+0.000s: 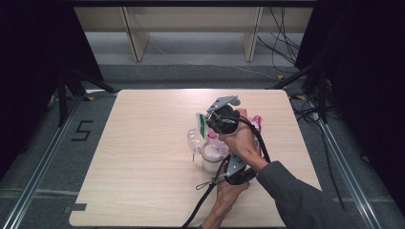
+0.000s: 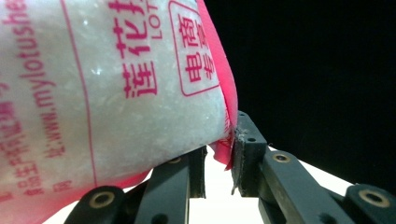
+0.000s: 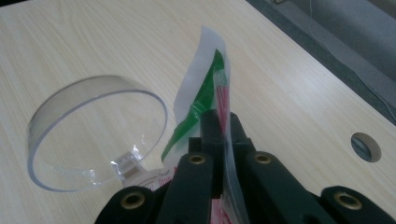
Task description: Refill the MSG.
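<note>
Right gripper view: right gripper (image 3: 219, 123) jaws clamped on bag top strip (image 3: 208, 88), beside open jar lid (image 3: 93, 130). Left gripper (image 2: 219, 154) jaws narrow, pinching bag (image 2: 107, 88) pink edge. High view: hands stacked, bag above jar (image 1: 211, 156), mid-table (image 1: 143, 143).

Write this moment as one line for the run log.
left gripper: shut on bag bottom edge | right gripper: shut on bag top edge | open clear jar: beside bag, on table

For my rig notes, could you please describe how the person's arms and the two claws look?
Both claws, the left claw and the right claw, are black with brass-coloured pivot pins, each topped by a grey three-cornered plate and trailing a black cable. The right arm wears a dark grey sleeve.
</note>
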Tool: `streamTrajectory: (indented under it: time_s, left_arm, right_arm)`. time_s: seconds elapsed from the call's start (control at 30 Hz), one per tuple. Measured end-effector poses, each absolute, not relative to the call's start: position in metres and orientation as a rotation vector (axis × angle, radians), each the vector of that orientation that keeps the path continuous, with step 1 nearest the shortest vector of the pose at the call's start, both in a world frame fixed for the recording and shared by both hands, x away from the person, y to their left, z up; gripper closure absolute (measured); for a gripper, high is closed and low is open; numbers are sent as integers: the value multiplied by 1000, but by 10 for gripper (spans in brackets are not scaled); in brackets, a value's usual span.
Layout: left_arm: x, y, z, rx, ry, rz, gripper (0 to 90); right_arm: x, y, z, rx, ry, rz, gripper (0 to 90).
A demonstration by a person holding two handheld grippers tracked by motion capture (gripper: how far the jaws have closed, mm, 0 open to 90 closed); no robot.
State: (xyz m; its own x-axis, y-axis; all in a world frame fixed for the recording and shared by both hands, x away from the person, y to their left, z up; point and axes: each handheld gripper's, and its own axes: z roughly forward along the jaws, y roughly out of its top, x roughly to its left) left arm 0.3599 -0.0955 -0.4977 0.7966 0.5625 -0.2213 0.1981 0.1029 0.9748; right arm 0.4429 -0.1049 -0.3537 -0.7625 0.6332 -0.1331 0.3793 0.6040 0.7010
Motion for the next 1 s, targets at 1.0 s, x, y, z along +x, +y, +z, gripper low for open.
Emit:
streamTrajectory:
  time_s: [1.0]
  left_arm:
    - [359, -95, -496, 1459, 646, 296, 771]
  right_arm:
    - [445, -103, -354, 814, 2485, 945, 900]
